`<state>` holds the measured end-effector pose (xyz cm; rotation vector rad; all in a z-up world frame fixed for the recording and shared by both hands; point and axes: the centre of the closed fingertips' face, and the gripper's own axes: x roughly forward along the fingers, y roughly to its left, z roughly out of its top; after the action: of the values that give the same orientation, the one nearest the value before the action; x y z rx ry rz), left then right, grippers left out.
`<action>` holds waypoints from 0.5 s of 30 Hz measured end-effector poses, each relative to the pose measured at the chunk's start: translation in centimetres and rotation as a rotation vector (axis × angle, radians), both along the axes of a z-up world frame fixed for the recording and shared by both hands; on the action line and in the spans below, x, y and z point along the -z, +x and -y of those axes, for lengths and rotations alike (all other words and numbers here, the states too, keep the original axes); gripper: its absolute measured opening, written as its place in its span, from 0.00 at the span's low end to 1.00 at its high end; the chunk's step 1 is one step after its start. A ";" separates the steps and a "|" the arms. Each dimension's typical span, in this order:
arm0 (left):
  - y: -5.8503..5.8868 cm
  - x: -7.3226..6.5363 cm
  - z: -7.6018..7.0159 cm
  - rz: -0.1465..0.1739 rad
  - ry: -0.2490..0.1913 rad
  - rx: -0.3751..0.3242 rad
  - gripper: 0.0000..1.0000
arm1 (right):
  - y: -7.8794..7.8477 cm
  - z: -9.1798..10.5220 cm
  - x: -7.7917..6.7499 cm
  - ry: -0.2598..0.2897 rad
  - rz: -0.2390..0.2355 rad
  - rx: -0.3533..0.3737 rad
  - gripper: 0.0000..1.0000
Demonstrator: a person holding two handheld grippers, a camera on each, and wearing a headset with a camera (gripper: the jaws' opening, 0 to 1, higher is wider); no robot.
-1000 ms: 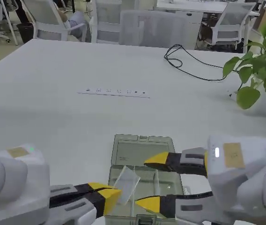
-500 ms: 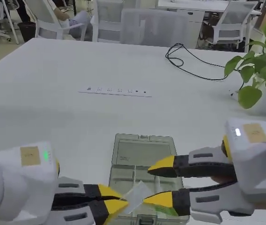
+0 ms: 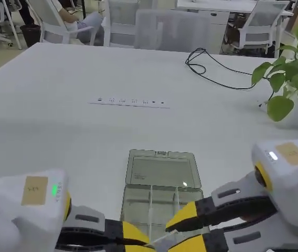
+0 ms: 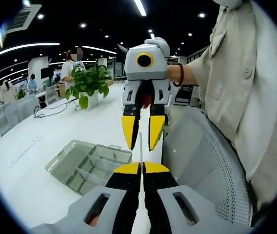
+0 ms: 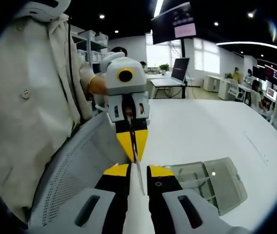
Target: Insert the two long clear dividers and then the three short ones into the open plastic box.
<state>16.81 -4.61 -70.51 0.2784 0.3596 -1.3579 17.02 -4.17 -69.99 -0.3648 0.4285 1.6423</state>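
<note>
The open clear plastic box (image 3: 150, 201) lies on the white table with its lid (image 3: 162, 171) folded back and dividers standing in its base. Close in front of it, my left gripper (image 3: 138, 240) is shut on a short clear divider (image 3: 160, 239), seen edge-on in the left gripper view as a thin divider (image 4: 140, 144). My right gripper (image 3: 171, 237) faces it, jaws open on either side of the divider's free end. In the right gripper view the right gripper (image 5: 138, 168) straddles the divider (image 5: 139, 176), and the box (image 5: 204, 178) lies to the right.
A power strip (image 3: 130, 102) is set into the table's middle. A black cable (image 3: 212, 65) and a potted plant (image 3: 288, 79) sit at the far right. Office chairs (image 3: 60, 21) line the far edge. A mesh chair (image 4: 202, 161) stands behind the grippers.
Both grippers have dropped lower and come closer together. The divider went from showing its face to lying nearly edge-on, and the right gripper's jaws now sit around its end.
</note>
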 end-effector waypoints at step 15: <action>-1.0 -1.1 0.7 0.004 -0.042 0.047 0.00 | -1.1 -0.2 0.1 0.008 0.004 -0.032 0.03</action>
<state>15.83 -5.35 -69.45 0.2563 0.3231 -1.4097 15.91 -3.96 -70.11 -0.3705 0.4152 1.6736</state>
